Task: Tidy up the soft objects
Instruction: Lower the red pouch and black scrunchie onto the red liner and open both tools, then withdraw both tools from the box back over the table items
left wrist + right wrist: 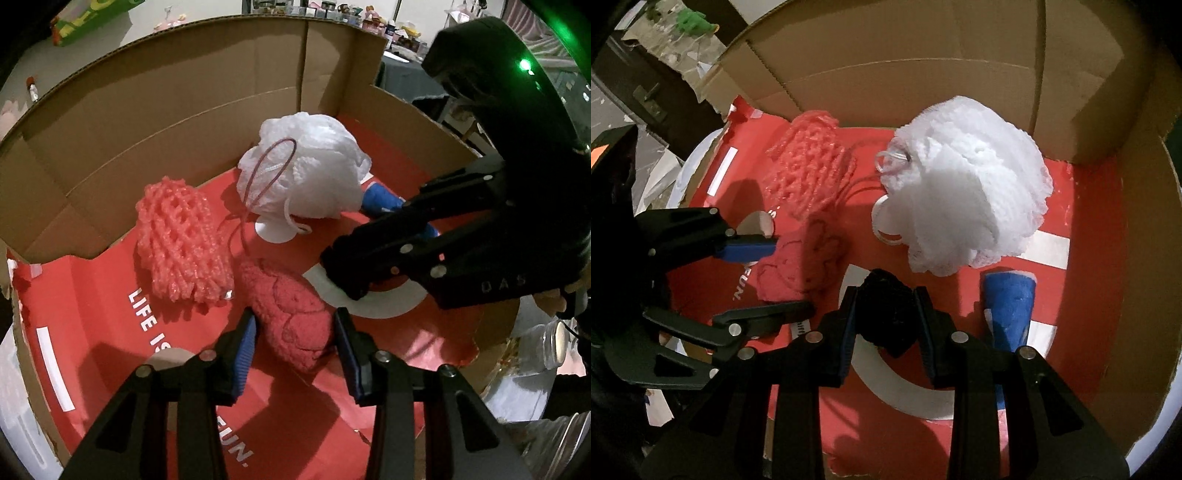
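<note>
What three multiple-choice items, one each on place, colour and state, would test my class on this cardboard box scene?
1. Where does the pink foam net lie?
A. inside the cardboard box
B. outside on a shelf
C. on top of the loofah

2. What colour is the mesh loofah?
A. green
B. white
C. yellow

3. What is the right gripper doing?
A. hanging wide open and empty
B. closed around a black soft object
C. gripping the blue item

Answers: 1 A, it rests on the box's red floor beside the wall. 2 B, both views show it white. 3 B, the dark lump sits clamped between its fingers.
</note>
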`<state>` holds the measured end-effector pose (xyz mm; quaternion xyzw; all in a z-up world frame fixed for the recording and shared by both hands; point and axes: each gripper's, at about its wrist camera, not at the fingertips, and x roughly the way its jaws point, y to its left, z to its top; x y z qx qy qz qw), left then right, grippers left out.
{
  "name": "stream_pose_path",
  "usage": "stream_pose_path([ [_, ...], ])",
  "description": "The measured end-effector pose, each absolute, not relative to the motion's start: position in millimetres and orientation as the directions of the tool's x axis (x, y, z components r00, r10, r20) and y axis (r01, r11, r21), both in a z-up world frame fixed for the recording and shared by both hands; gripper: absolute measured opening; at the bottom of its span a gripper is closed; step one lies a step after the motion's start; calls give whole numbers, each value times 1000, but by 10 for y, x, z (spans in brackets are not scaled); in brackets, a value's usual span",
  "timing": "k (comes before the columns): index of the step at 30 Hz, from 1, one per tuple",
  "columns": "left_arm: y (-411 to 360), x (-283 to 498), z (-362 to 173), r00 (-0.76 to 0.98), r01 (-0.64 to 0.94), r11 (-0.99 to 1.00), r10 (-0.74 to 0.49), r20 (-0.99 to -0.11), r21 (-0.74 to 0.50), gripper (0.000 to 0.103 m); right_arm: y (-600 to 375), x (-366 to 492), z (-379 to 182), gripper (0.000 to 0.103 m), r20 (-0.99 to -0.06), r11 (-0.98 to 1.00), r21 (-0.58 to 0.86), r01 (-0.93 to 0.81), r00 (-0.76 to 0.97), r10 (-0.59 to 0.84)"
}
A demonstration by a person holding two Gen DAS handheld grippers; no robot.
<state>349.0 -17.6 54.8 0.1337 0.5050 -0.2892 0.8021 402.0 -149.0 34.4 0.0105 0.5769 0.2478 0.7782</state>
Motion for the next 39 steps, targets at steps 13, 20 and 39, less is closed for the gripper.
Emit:
stream_pose_path([
  [13, -268, 3503, 497, 328, 598, 798, -321, -888, -68, 44, -1430, 3982, 350, 43, -902, 881, 267, -390, 221, 371],
  [20, -283, 3497, 501, 335, 597, 800, -318, -887, -62, 47, -1455, 3932, 404, 65, -898, 885, 240, -399, 254, 359],
  [39, -114, 2951, 1114, 496, 519, 852, -364, -789, -67, 80, -1748, 3365, 1169, 71, -833, 897, 209, -390, 409, 373],
])
